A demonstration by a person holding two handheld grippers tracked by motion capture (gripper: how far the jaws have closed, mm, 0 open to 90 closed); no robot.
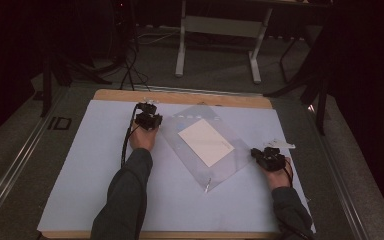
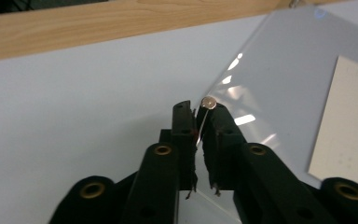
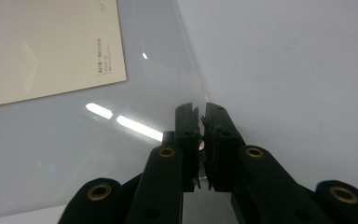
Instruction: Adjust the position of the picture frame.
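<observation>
A clear plastic sleeve (image 1: 180, 142) lies askew on the pale mat (image 1: 85, 170), with a cream card (image 1: 205, 142) inside it. My left gripper (image 1: 148, 107) is at the sleeve's far left corner. In the left gripper view its jaws (image 2: 199, 106) are shut on the sleeve's (image 2: 279, 84) raised edge, and a small round snap (image 2: 209, 102) sits at the tips. My right gripper (image 1: 256, 152) is at the sleeve's right corner. In the right gripper view (image 3: 199, 108) it pinches the sleeve's (image 3: 74, 140) edge, and the card (image 3: 42, 46) lies off to the left.
The mat covers a wooden table (image 1: 180, 96) whose bare edge shows at the far side. Something small and pale (image 1: 283, 145) lies just beyond the right hand. A desk frame (image 1: 220, 27) and dark stands are on the floor behind the table.
</observation>
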